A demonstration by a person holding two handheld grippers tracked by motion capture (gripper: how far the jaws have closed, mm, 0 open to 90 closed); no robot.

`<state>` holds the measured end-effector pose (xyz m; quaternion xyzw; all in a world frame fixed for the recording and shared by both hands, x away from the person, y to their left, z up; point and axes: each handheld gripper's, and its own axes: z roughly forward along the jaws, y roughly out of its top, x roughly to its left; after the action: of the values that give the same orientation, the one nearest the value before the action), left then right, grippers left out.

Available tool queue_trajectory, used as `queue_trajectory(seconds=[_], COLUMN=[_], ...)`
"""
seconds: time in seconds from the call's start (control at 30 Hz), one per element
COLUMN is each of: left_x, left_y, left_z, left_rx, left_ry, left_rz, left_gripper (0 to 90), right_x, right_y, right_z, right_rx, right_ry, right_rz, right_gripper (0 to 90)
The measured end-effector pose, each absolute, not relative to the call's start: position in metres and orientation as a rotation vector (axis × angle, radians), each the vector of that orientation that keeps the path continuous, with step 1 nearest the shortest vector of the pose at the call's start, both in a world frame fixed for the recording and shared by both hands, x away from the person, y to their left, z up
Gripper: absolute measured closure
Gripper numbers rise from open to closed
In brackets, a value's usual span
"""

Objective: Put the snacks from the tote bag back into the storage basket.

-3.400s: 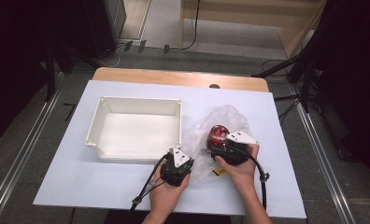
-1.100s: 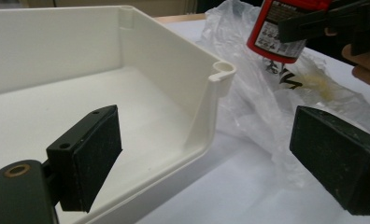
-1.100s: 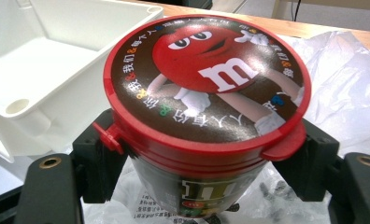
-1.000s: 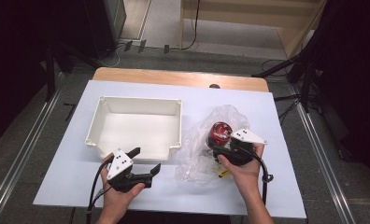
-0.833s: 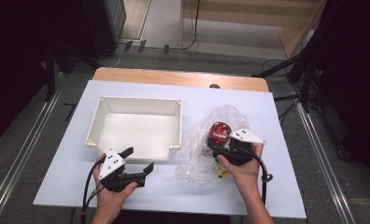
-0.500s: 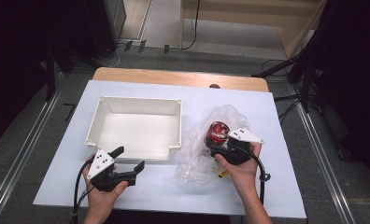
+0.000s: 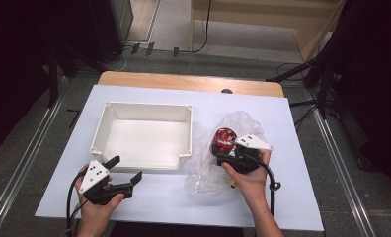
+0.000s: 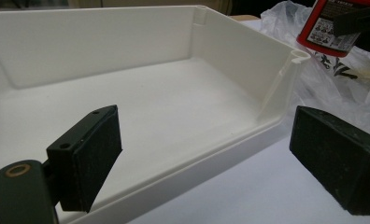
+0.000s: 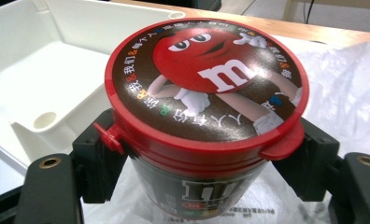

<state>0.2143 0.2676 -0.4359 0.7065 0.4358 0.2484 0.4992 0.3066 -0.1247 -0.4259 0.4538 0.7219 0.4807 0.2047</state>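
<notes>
Right gripper [image 9: 206, 154] clamped on candy tub [image 9: 206, 107]; left gripper [image 7: 124, 170] jaws wide apart, holding nothing.

Near edge: left gripper sits just in front of the white tray [image 7: 188, 133], its hollow bare in the left gripper view. Right of the tray, the red-lidded tub stands upright, lid on, over a crumpled clear plastic bag [image 7: 203, 168] on the white table [image 7: 292, 197]. Tub contents not visible.
</notes>
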Motion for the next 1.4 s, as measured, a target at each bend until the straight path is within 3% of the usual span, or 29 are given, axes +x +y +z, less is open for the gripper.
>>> queue_trajectory(seconds=[0.9, 1.4], left_x=[0.201, 0.201], left_y=[0.319, 0.317], left_z=[-0.435, -0.439], left_rx=[1.693, 1.697], left_ry=[1.102, 1.114], left_rz=[0.679, 0.661], left_gripper=[9.4, 9.4], right_x=[0.308, 0.309], right_y=[-0.105, -0.090], right_z=[-0.413, -0.406], right_rx=[1.230, 1.202], right_ry=[2.019, 2.030], right_rz=[1.372, 1.391], right_gripper=[26.0, 26.0])
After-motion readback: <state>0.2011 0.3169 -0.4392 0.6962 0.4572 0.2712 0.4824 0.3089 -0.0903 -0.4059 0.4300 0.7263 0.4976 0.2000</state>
